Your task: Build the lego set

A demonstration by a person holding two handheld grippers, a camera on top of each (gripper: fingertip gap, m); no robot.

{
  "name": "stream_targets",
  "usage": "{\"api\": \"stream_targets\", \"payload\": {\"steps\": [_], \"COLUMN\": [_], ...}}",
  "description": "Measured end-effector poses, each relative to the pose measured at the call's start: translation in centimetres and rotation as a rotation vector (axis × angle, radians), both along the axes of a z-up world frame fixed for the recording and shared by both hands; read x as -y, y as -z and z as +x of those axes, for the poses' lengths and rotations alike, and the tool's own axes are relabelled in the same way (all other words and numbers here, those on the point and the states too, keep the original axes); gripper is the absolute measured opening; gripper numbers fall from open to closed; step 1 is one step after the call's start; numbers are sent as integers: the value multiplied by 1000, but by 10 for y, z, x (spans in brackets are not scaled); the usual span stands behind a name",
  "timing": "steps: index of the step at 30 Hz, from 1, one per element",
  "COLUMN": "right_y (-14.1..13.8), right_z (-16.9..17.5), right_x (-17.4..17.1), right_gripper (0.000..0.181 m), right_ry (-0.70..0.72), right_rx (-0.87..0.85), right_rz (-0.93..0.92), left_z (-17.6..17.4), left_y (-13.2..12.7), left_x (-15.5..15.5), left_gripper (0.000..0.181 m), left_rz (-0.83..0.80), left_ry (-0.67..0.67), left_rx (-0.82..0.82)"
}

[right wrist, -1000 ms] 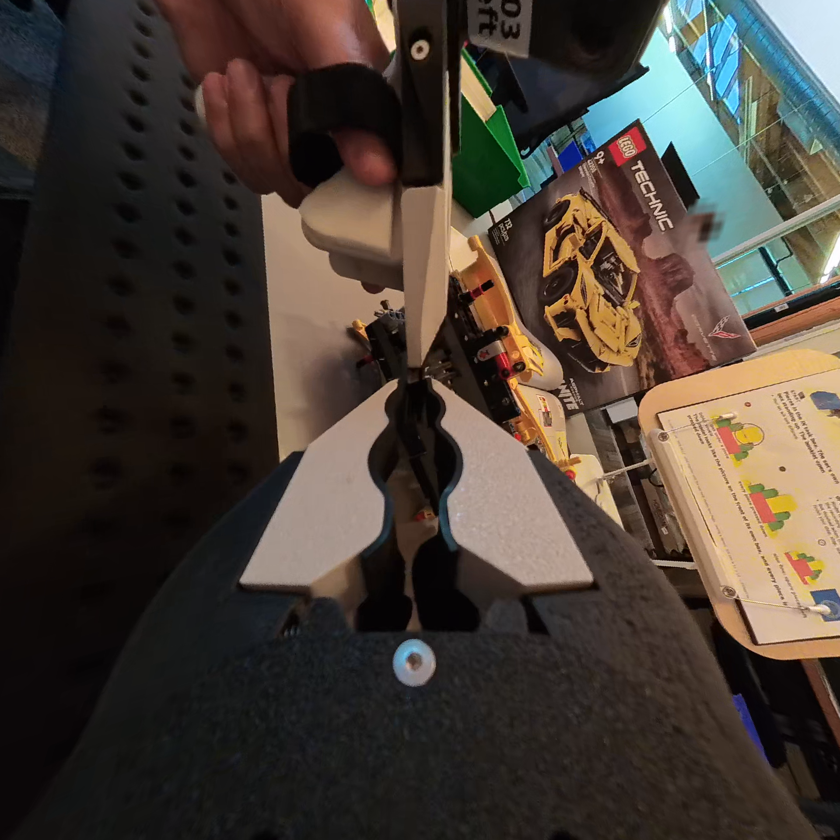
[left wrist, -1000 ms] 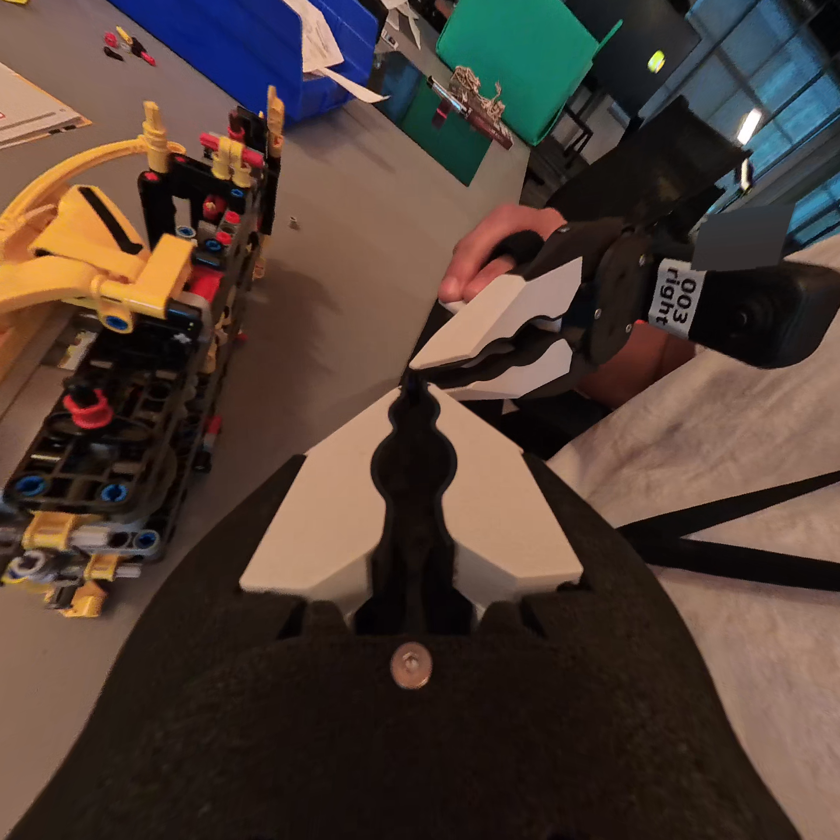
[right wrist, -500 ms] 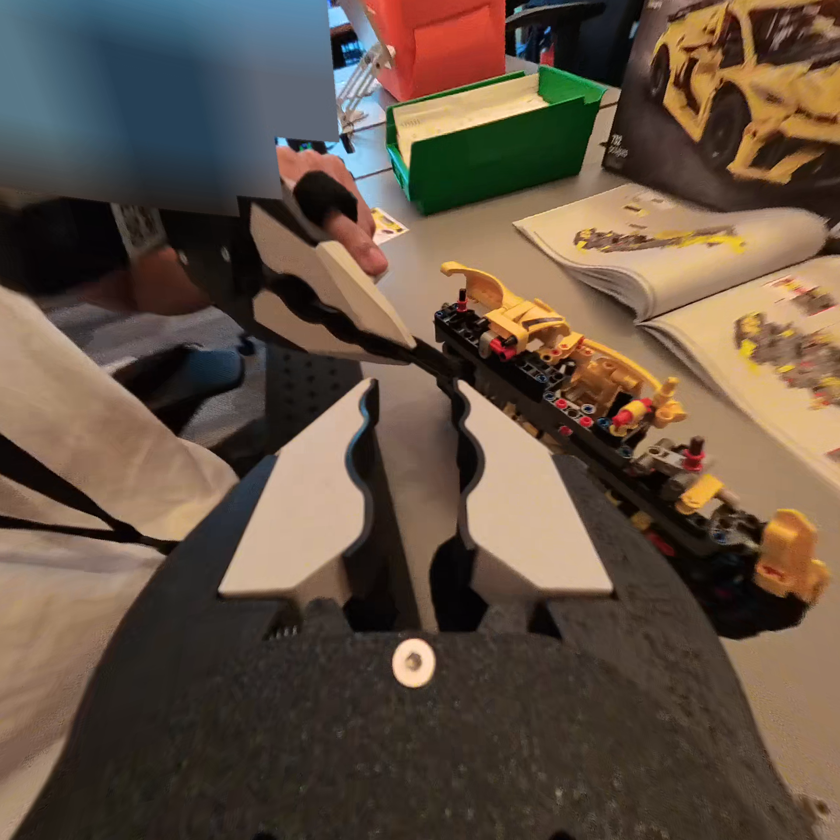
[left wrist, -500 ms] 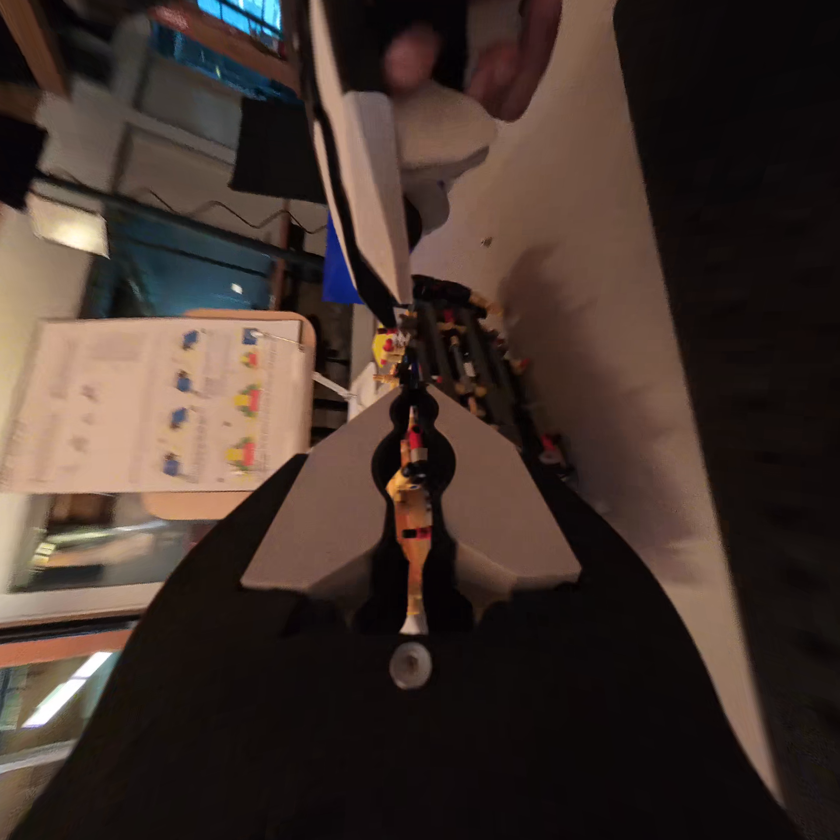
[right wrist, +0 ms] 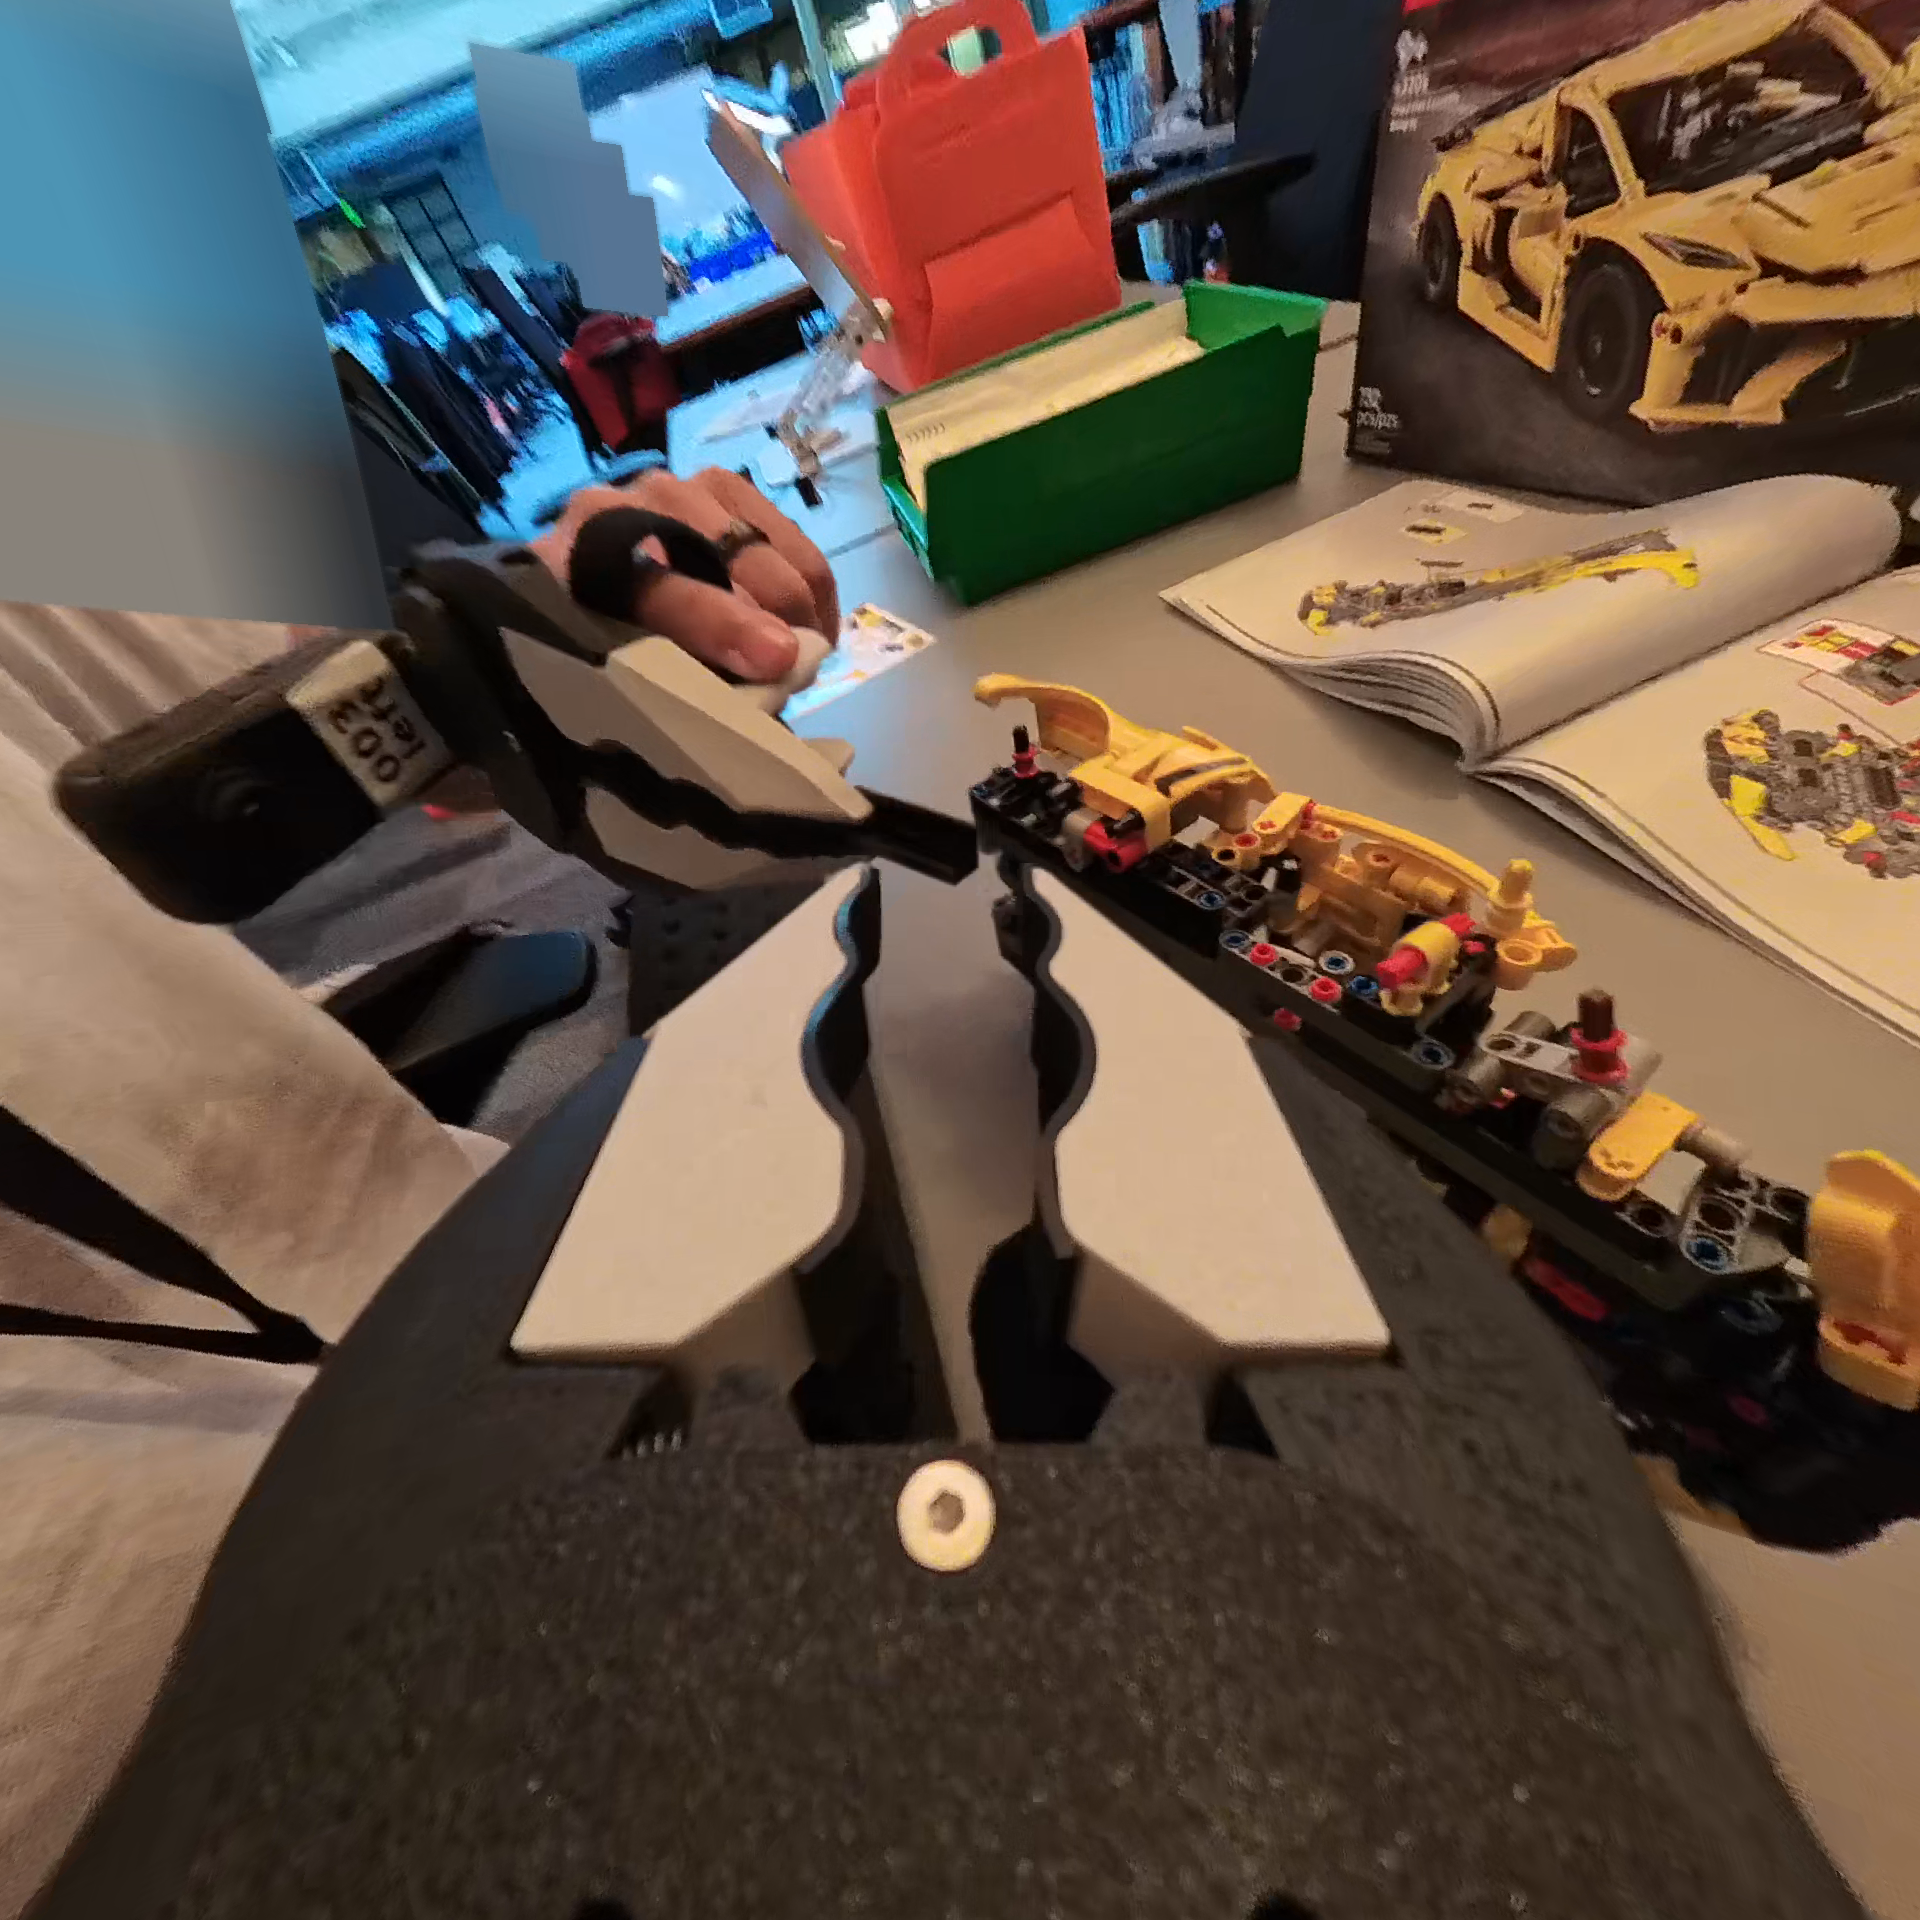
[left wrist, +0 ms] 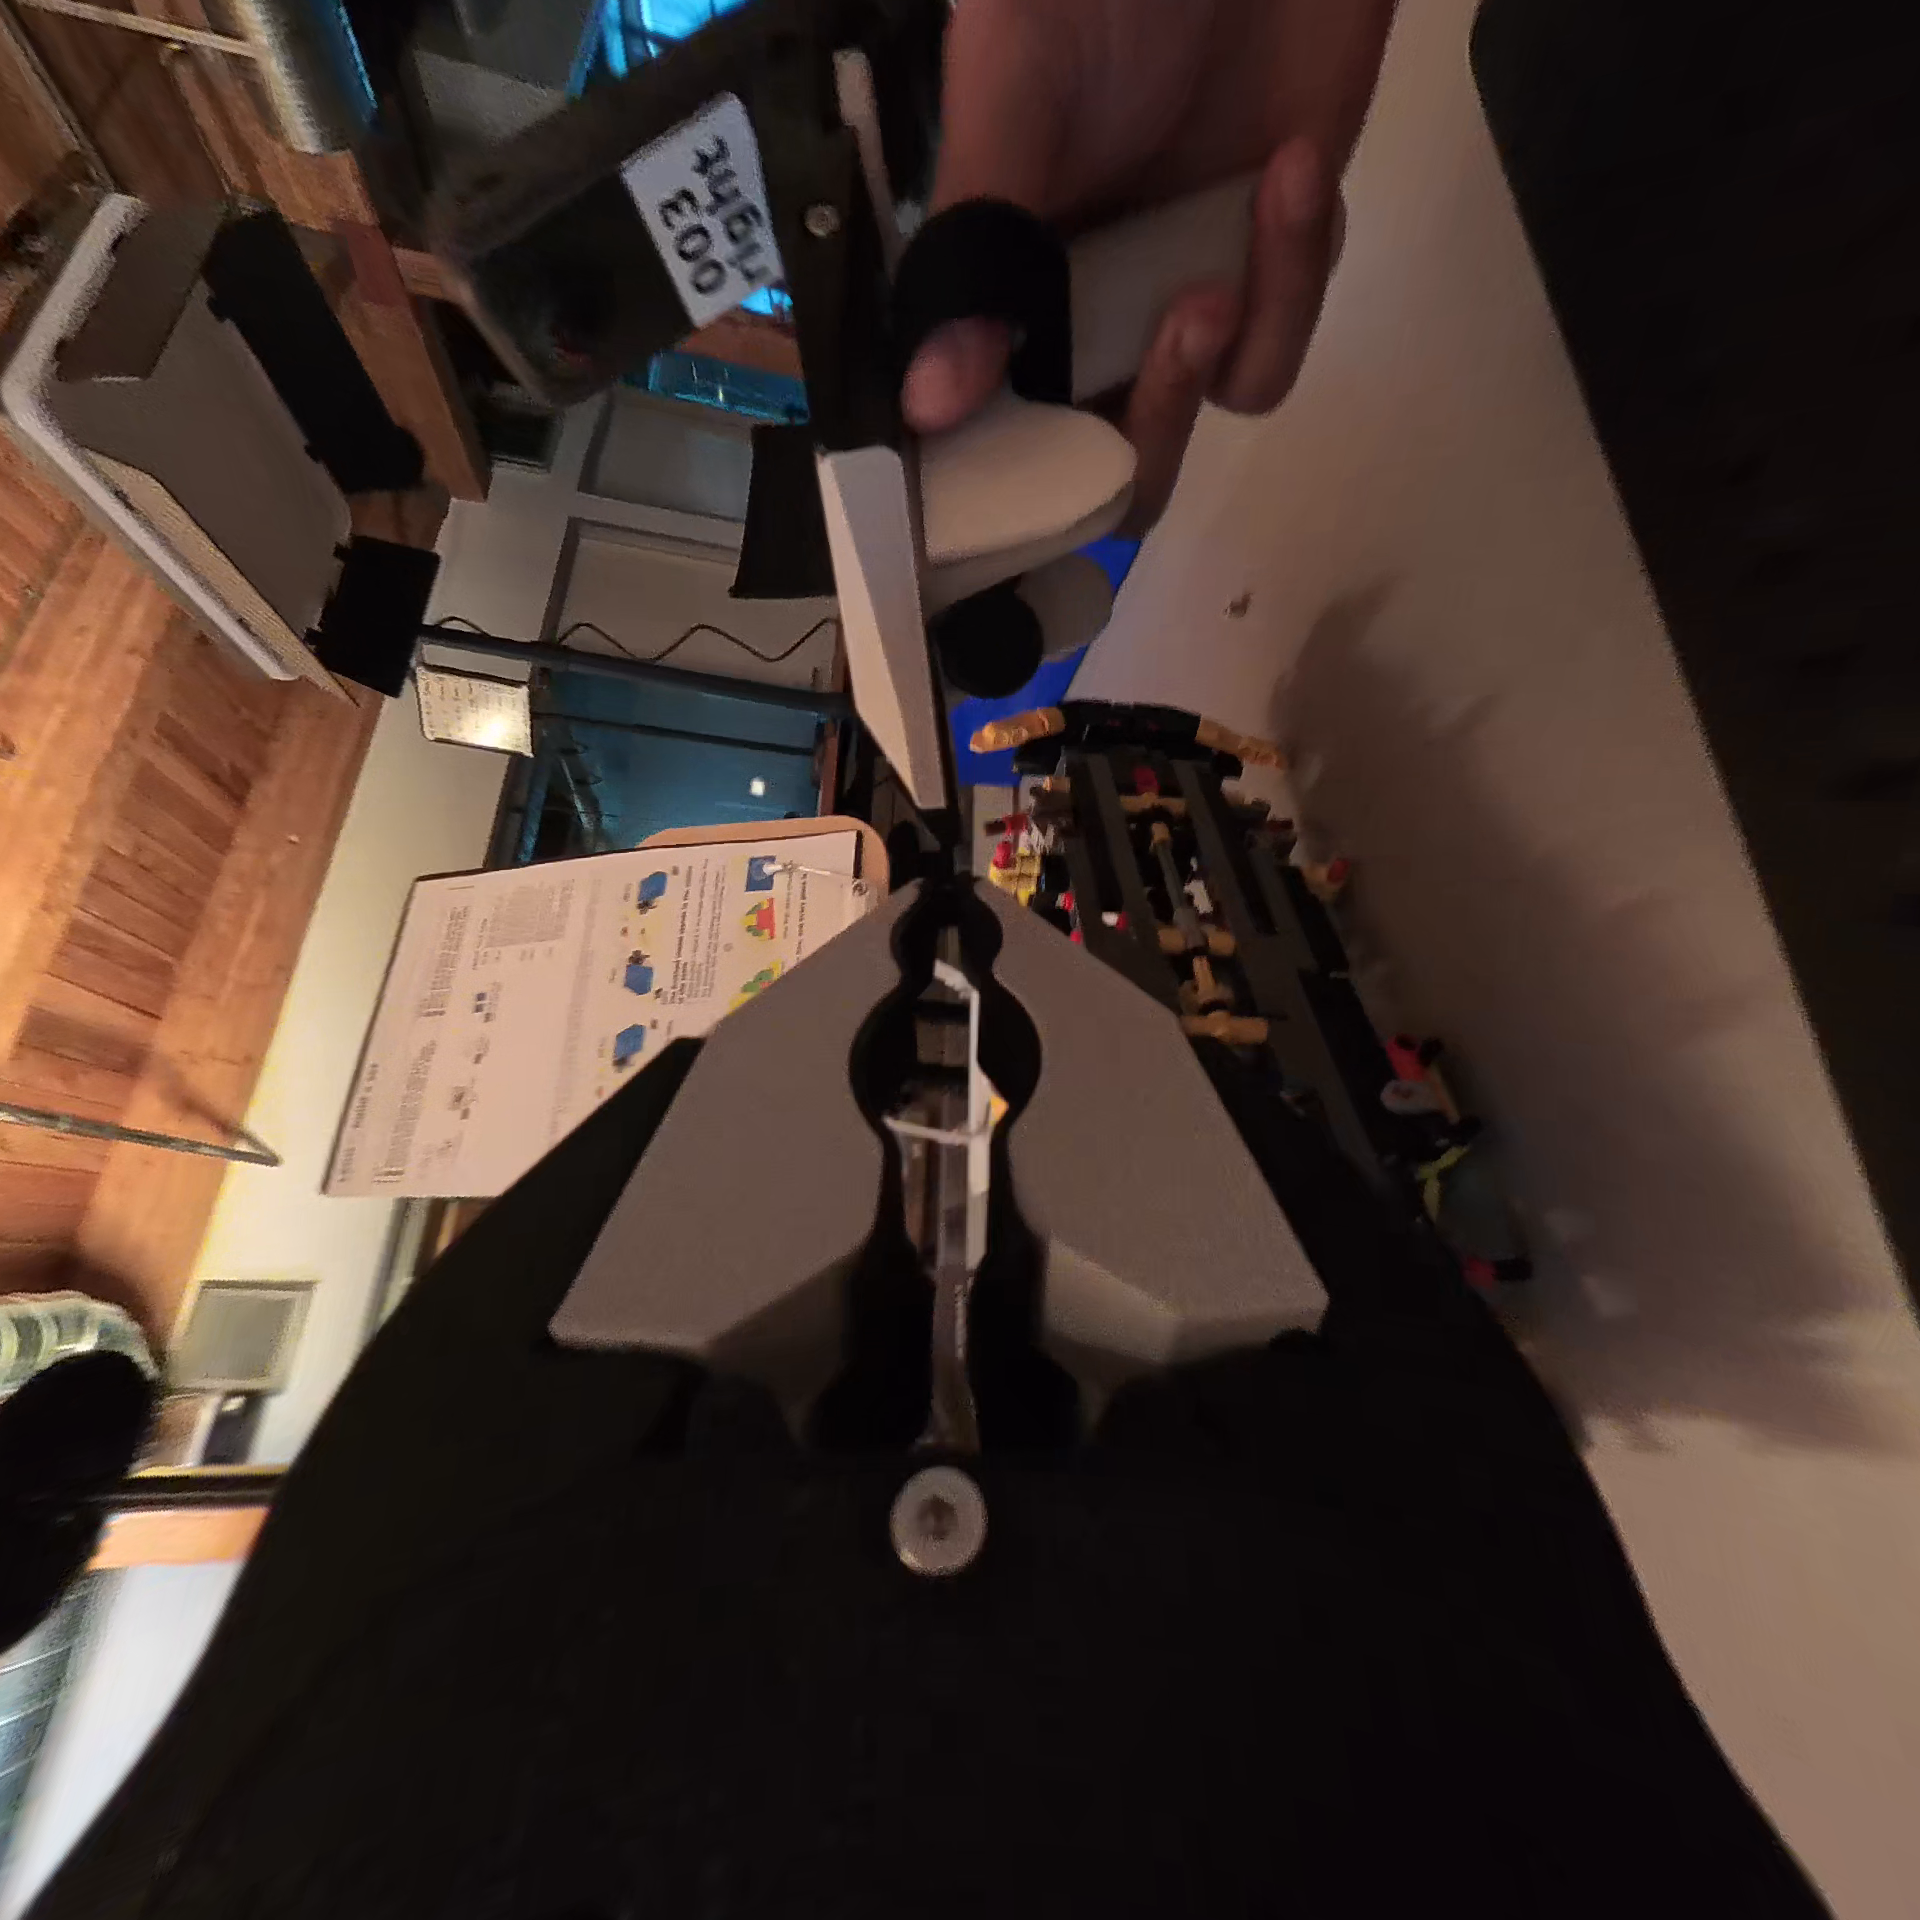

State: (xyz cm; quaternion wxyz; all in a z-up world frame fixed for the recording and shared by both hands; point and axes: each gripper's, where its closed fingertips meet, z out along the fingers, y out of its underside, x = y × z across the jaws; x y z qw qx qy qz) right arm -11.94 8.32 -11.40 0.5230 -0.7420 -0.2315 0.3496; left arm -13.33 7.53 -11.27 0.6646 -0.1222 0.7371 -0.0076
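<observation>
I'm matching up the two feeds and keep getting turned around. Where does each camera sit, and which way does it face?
Left wrist view: on the left gripper, rolled sideways, facing the lego model on the table; a hand holds the right gripper above.
Right wrist view: on the right gripper, upright, facing the model, open manual and green bin; a hand holds the left gripper.
Shared: the model and both grippers.

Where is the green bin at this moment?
In the right wrist view the green bin stands on the table's far side, just in front of the orange bag and left of the lego box.
</observation>
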Motion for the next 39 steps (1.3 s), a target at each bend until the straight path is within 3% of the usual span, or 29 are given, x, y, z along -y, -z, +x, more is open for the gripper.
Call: {"api": "stream_targets", "payload": {"steps": [6,13,16,23,25,27,29,31,34,37,39], "right_y": [-8,-7,-6,-9,-13,-17,-15,-5,5,2,4], "right_z": [-12,-10,-11,-33,-32,-15,-6,-9,-22,-22,-22], "right_x": [17,24,28,35,40,32,25,20,21,19,19], "right_gripper": [24,20,2,1,10,14,37,49,47,32,31], "right_ry": [-154,-125,-118,-132,-161,-85,-5,45,59,108,110], "right_rx": [-150,-143,-142,-141,-148,-134,-53,73,168,125,104], "right_rz": [-86,-92,-102,-74,-68,-41,9,37,48,63,49], "left_z": [-2,-2,0,10,11,10,10,10,13,13,12], "left_y": [-1,2,5,5,7,8,9,9,10,9,11], "left_x": [15,16,8,15,15,15,16,16,11,11,12], "left_gripper": [3,2,2,2,2,2,2,2,2,2,2], "left_rz": [-47,-94,-77,-95,-94,-76,-54,-42,-2,36,53], "left_ry": [77,79,39,37,39,39,42,43,22,21,23], "left_rx": [4,2,3,49,53,56,47,38,19,15,6]}}
